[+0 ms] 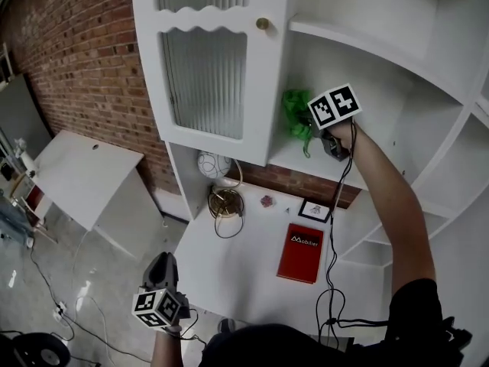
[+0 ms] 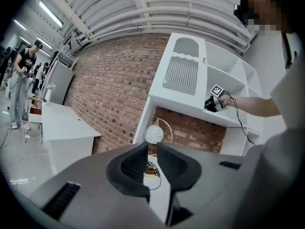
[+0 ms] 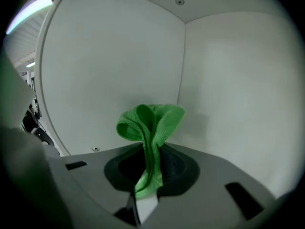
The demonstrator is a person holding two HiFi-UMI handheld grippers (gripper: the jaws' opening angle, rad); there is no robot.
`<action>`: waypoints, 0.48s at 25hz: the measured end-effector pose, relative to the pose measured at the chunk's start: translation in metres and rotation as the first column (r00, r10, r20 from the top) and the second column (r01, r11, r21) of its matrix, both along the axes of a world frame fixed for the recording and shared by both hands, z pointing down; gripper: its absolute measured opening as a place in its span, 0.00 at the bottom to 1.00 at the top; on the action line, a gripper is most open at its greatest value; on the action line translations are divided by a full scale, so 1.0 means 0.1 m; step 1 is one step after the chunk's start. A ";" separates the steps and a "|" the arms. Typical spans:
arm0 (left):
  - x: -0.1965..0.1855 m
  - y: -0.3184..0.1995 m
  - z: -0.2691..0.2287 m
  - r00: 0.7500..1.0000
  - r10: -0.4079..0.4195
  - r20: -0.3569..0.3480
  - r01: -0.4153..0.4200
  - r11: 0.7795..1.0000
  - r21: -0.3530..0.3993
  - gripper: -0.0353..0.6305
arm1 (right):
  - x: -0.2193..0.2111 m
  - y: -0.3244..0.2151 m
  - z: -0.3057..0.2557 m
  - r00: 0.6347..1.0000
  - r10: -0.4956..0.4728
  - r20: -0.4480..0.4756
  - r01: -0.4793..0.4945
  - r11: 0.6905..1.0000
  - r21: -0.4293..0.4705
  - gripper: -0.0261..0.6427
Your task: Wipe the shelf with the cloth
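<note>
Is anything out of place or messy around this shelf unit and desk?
Nothing stands out. The green cloth is bunched only because the right gripper clamps it; the red book lies flat on the desk.

Probably a workshop hall (brick wall (image 1: 76, 52), ribbed roof (image 2: 157, 8), floor cables (image 1: 46, 281)).

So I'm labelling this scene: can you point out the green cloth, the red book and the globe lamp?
green cloth (image 3: 151, 123), right gripper view, on the bunched folds above the jaws.
red book (image 1: 301, 252), head view, on the middle of its cover.
globe lamp (image 1: 214, 164), head view, on its white globe shade.
</note>
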State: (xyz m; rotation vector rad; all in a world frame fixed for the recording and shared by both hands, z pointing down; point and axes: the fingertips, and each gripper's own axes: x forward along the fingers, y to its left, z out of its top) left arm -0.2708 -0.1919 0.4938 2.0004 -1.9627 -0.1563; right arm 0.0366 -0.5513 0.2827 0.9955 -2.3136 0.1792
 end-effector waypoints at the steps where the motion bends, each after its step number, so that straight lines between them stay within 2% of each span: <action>1: -0.04 0.04 0.01 1.000 -0.014 0.000 0.014 1.000 -0.002 0.14 | -0.06 -0.02 0.04 1.000 -0.005 0.005 0.005 1.000 -0.025 0.12; 5: -0.16 0.18 0.03 0.998 -0.057 -0.038 0.058 0.998 0.005 0.14 | -0.24 -0.07 0.18 0.999 -0.019 -0.046 0.016 0.997 -0.075 0.12; 9: -0.18 0.23 0.09 0.998 -0.068 -0.013 0.068 0.998 -0.016 0.14 | -0.29 -0.10 0.29 0.983 -0.028 -0.181 0.025 1.000 -0.017 0.12; 12: -0.15 0.20 0.11 0.998 -0.056 -0.018 0.055 0.998 -0.018 0.14 | -0.24 -0.08 0.31 0.971 -0.038 -0.235 0.042 0.999 0.010 0.12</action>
